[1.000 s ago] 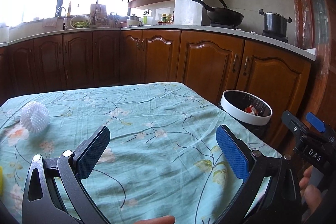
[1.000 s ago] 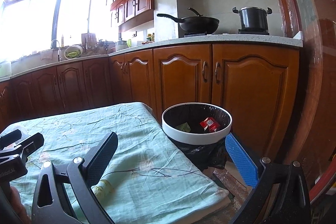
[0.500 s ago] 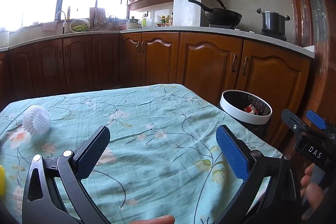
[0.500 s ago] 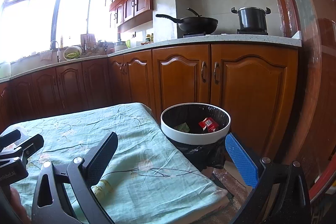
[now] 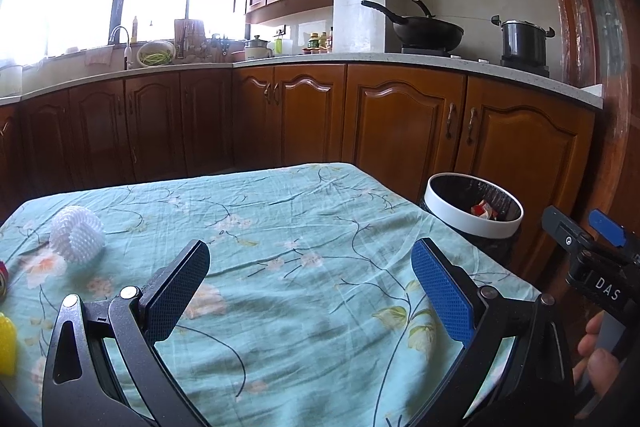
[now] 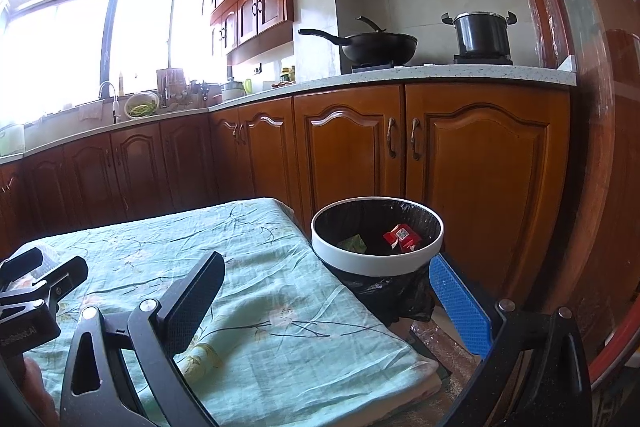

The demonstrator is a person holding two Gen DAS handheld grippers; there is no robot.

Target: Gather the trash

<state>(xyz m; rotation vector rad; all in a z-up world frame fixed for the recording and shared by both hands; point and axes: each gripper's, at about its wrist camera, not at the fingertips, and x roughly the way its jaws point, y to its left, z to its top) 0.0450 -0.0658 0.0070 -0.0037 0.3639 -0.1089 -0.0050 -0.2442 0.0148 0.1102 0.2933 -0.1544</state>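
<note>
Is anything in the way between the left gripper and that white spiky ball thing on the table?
Nothing visible is. The left gripper is open and empty, and only bare flowered tablecloth lies between it and the white foam net, which sits off to its left. The trash bin stands off the table's right side, its top open.

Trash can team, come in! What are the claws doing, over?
Both claws open, empty: left claw, right claw. Trash can holds red and green wrappers. White foam net waits on tablecloth. Path clear.
</note>
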